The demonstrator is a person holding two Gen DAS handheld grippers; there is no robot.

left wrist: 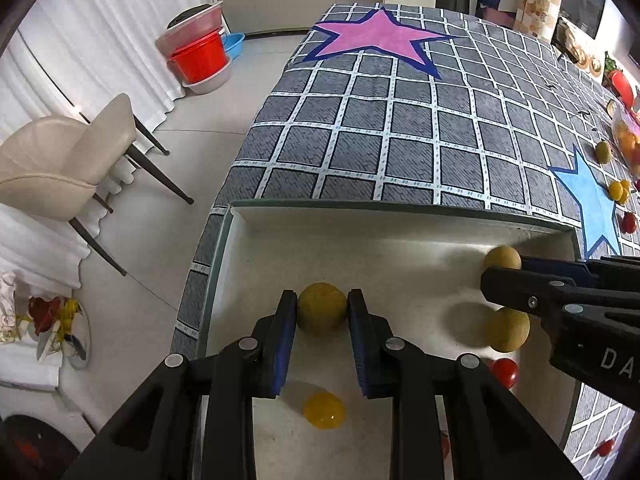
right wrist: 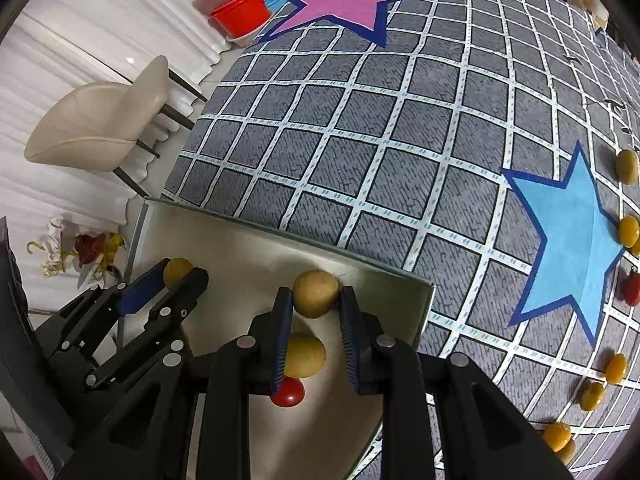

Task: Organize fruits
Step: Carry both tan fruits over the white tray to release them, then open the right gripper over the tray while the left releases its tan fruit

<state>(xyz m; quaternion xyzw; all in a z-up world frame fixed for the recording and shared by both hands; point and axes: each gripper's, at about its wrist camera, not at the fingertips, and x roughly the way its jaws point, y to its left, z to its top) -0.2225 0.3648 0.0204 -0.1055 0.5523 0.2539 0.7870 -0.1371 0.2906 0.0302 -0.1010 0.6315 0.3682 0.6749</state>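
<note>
Covering most of the view, the table (left wrist: 400, 128) carried a checked cloth (right wrist: 360, 152), with a white tray (left wrist: 360, 248) at its near edge. Over that tray the left claw (left wrist: 322, 308) pinched a round yellow-green fruit (left wrist: 322, 307) across its widest part, and the right claw (right wrist: 314, 296) pinched a tan fruit (right wrist: 315, 293) near the tray's far right corner. Both looked light, firm and smooth-skinned, so likely to roll or slip unless held at the middle. A small red tomato (right wrist: 287, 393), probably softer, lay below
</note>
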